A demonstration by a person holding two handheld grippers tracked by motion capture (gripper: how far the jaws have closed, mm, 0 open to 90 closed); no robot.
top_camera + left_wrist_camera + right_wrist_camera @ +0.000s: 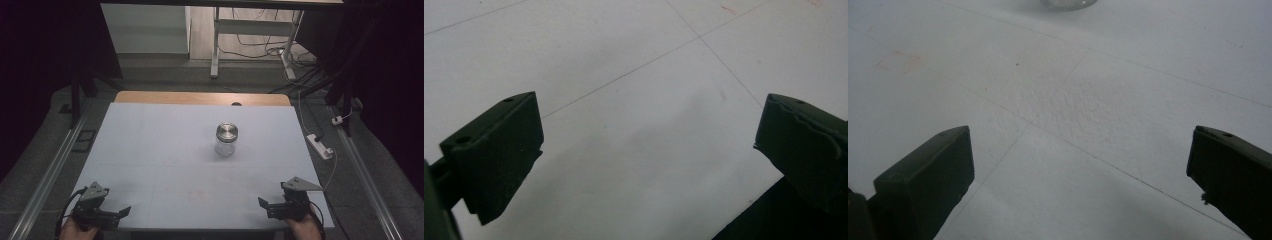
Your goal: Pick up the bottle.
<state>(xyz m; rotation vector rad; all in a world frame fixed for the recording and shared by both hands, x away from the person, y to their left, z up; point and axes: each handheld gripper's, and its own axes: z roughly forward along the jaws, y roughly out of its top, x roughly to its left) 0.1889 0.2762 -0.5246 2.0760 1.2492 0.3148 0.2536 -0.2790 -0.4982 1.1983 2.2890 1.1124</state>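
A clear glass jar [226, 139] with a round metal lid stands upright near the middle of the white table top [150, 155]. My left gripper [119, 214] rests low at the near left corner, a hand on it, jaws wide apart with nothing between them. My right gripper [265, 208] sits at the near right corner, also wide apart and empty. In the left gripper view the left gripper [649, 120] frames bare white surface. The right gripper [1080, 150] points toward the jar [1068, 3], whose base peeks in at the top edge, far from the jaws.
A wooden strip [200, 97] borders the far side of the table. A white power strip [320, 146] with cables lies on the floor to the right. The table's near edge [769, 220] shows dark by the left gripper. Desk legs stand beyond the table.
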